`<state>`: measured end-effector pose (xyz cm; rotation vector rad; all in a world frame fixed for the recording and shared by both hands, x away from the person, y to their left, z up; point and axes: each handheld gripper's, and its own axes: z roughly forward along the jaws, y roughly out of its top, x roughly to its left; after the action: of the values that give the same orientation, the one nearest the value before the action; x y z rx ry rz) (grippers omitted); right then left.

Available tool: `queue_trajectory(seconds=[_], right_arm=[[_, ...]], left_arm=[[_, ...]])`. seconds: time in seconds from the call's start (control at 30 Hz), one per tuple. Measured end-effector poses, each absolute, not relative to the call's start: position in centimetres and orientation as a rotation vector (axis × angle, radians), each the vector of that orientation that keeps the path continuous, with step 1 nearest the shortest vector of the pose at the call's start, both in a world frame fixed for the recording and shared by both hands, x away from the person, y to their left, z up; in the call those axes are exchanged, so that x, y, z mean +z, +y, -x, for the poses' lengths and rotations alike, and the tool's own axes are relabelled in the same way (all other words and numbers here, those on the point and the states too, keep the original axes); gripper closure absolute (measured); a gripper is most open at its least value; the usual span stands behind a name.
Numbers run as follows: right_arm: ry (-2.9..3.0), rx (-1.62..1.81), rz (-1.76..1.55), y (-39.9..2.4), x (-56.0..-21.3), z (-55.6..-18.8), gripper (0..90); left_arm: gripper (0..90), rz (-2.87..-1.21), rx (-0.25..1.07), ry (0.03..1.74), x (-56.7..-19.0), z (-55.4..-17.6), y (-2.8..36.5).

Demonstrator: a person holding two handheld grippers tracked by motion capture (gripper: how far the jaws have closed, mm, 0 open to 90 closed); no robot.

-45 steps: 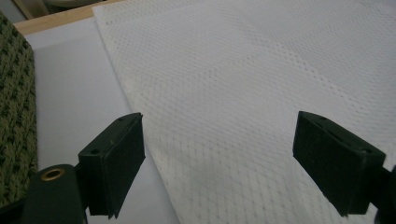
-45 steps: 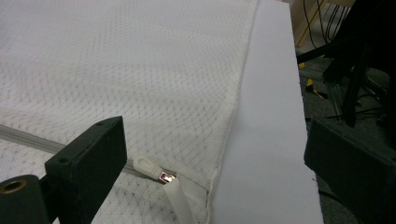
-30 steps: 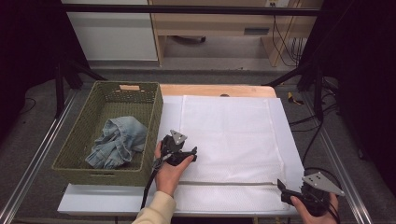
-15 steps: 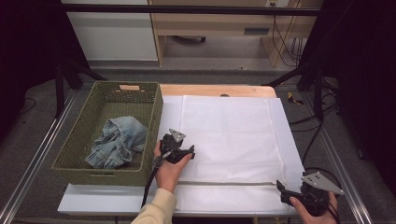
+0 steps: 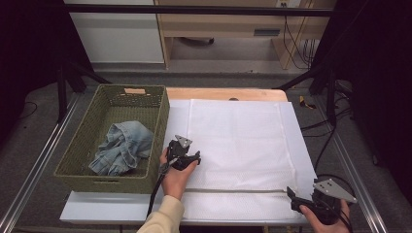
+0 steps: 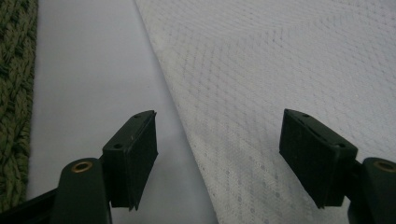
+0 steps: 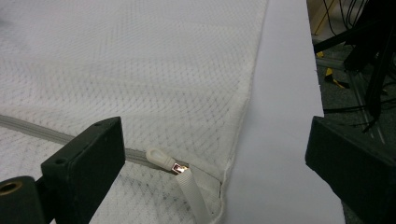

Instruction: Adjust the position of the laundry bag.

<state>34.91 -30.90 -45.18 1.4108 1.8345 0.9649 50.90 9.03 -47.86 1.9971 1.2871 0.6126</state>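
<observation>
A white mesh bag (image 5: 238,141) lies flat on the table, with its zipper (image 5: 233,190) running across near the front. My left gripper (image 5: 194,158) hovers low at the bag's left edge. Its jaws have just been closing, and in the left gripper view (image 6: 219,149) the bag's edge (image 6: 187,135) lies under the gap with neither pad touching it. My right gripper (image 5: 293,199) sits at the front right corner. It stands wide open (image 7: 217,140), and the zipper pull (image 7: 161,158) lies on the bag between and below its jaws.
A green woven basket (image 5: 160,126) stands to the left of the bag with crumpled blue jeans (image 5: 121,148) inside. A white board (image 5: 301,145) lies under the bag. Beyond the right edge are black stands and cables (image 7: 364,56).
The left gripper's jaws look slightly narrower than before. Both hands stay about where they were.
</observation>
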Motion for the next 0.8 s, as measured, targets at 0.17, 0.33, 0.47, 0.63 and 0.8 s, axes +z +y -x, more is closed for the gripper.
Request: queue_trajectory(seconds=[0.17,0.33,0.47,0.63,0.8], right_arm=[[1.834,0.960,-1.407,-30.90,-45.18,-34.88,5.6],[1.841,0.955,-1.400,-30.84,-45.23,-34.92,5.8],[1.843,0.954,-1.401,-30.81,-45.23,-34.91,6.0],[1.846,0.950,-1.402,-30.77,-45.27,-34.93,6.2],[1.852,0.949,-1.400,-30.70,-45.28,-34.94,6.2]], left_arm=[[28.5,-1.995,0.606,1.295,-47.98,-50.97,9.11],[30.9,-1.998,0.602,1.305,-48.08,-51.06,9.22],[34.3,-2.003,0.587,1.305,-48.24,-51.13,9.15],[41.0,-1.997,0.577,1.302,-48.17,-51.10,9.15],[54.9,-1.975,0.547,1.302,-48.10,-51.06,9.10]])
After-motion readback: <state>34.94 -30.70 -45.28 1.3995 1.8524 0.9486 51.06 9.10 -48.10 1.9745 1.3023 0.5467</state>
